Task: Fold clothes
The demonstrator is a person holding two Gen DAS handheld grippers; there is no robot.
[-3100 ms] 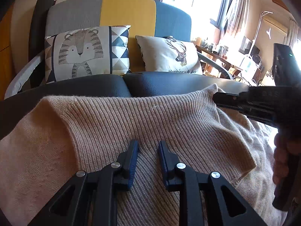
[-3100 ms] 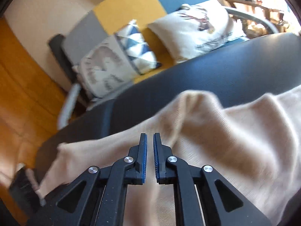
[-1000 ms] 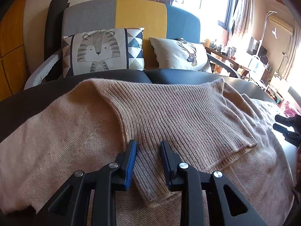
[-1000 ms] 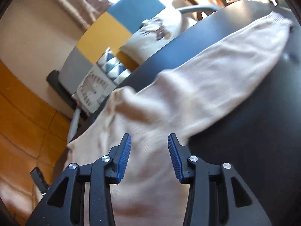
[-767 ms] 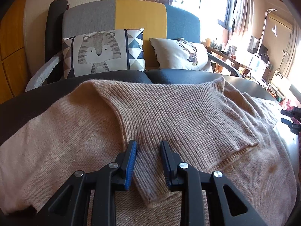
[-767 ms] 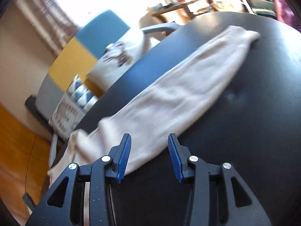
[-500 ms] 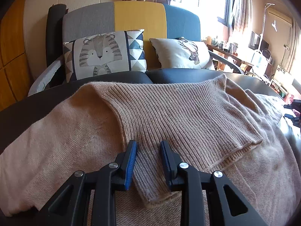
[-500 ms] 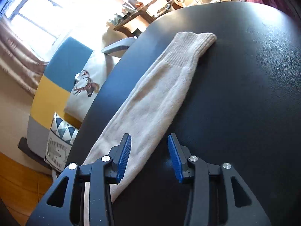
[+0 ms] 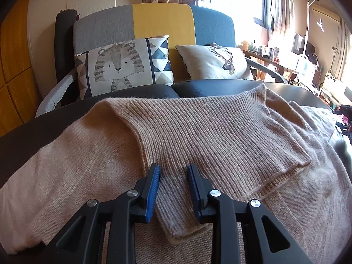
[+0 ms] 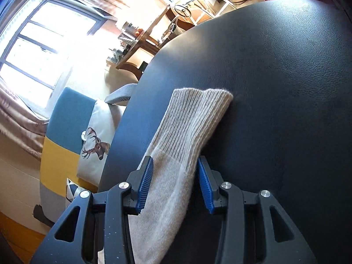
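Since the earlier frames the right hand-held gripper has travelled out along the sleeve to its end, so that the ribbed cuff now lies just ahead of the fingers; the left hand-held gripper has barely shifted.

In the left wrist view, the beige sweater lies spread across the dark bench, reaching from its left side towards the right edge. A ribbed panel of the knit is folded over the smoother body. The left hand-held gripper is spread, its blue pads either side of the ribbed panel's near corner, not pinching it. Beyond the far edge of the bench stand a tiger cushion and a deer cushion on a grey, yellow and blue sofa.

In the right wrist view, the right hand-held gripper is spread wide, the sleeve passing between its pads where plain knit meets cuff. The cuff rests flat on the bench, pointing towards its far edge.
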